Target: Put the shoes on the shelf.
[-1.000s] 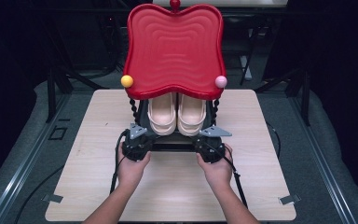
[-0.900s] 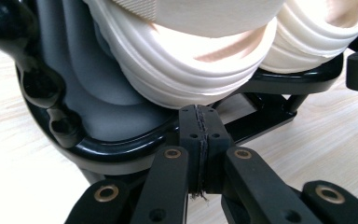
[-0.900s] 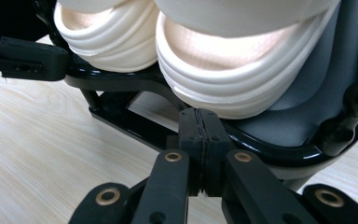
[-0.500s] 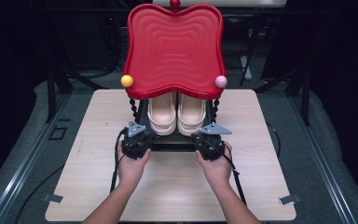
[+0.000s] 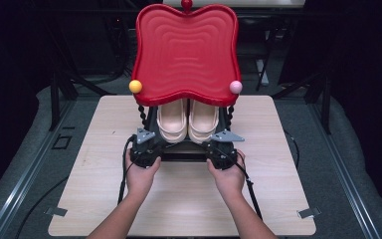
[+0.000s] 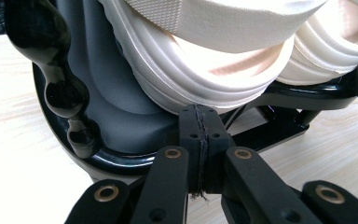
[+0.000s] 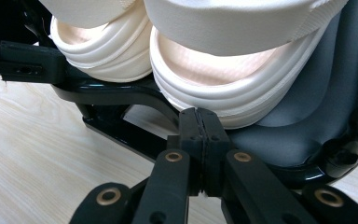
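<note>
A dark room surrounds a pale wood-grain bench [image 5: 99, 199], which stands on grey floor; at the bench's far middle stands a black rack [image 5: 179, 152] with beaded black posts, carrying a wavy red tray [image 5: 186, 50] on top; a yellow ball [image 5: 136, 86] sits at the tray's near left corner, a pink ball [image 5: 236, 86] at its near right corner, a red knob [image 5: 186, 5] at the far edge.

Under the tray, two cream sandals [image 5: 187, 121] lie side by side on the rack's lower shelf, near ends toward the person; in the gripper views their ribbed soles rest on grey padding [image 6: 121, 112] above the black frame.

The left hand-held gripper [image 5: 146, 147] sits at the rack's near left corner, held by the left hand [image 5: 142, 174]; in the left gripper view its jaws are pressed fully together with nothing between them, tips just below the nearer sandal's sole, beside a beaded post [image 6: 60, 88].

The right hand-held gripper [image 5: 220, 149] sits at the near right corner, held by the right hand [image 5: 227, 177]; in the right gripper view its jaws are likewise closed on nothing, tips just under the sole of the nearer sandal.
</note>
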`<state>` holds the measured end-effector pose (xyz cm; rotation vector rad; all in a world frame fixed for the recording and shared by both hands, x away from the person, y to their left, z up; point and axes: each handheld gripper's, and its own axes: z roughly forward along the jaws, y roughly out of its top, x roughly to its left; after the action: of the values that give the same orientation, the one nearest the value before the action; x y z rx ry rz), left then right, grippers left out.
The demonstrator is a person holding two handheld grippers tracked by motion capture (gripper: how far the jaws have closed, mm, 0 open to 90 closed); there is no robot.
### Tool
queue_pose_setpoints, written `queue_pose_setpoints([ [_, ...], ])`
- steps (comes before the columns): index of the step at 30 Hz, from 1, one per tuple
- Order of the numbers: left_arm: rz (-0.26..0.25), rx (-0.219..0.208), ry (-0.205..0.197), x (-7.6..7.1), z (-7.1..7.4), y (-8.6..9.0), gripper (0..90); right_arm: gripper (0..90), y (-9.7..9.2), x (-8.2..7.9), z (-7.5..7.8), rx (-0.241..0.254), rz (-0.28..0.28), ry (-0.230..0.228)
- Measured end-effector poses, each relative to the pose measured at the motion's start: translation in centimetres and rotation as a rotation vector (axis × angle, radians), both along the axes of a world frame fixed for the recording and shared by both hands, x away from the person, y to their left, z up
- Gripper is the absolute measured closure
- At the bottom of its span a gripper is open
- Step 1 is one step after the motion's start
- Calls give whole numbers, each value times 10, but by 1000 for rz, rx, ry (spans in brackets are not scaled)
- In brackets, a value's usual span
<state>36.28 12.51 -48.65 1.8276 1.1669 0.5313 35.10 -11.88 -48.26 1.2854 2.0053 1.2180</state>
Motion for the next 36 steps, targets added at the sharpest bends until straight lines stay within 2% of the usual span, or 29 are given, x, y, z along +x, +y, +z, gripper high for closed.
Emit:
queue_pose_setpoints([
  [5,6,-4,-3,-2,0,2,898,883,-2,-5,-1,-17,4,-10],
  [16,5,3,-6,-6,3,7,897,872,-15,-12,0,-6,-7,-15],
  [17,1,1,-6,-6,3,7,896,869,-16,-14,2,-16,2,2],
  [18,-1,2,-5,-7,4,7,895,867,-16,-14,1,-4,-2,-17],
  [22,-8,4,-13,-10,5,8,887,854,-19,-16,2,-3,2,-16],
  [25,-11,6,-11,-12,6,11,879,843,-20,-17,2,-7,3,-16],
  [26,-8,6,-12,-13,6,11,879,840,-21,-19,4,-18,8,4],
  [27,-11,10,-12,-13,6,12,879,836,-21,-18,3,-10,5,-18],
  [28,-12,9,-7,-15,6,13,879,835,-22,-20,4,-22,12,2],
  [29,-13,13,-10,-16,6,15,879,835,-22,-19,3,-13,6,-20],
  [36,-25,8,-1,-23,6,24,870,811,-29,-26,4,-23,9,-17],
])
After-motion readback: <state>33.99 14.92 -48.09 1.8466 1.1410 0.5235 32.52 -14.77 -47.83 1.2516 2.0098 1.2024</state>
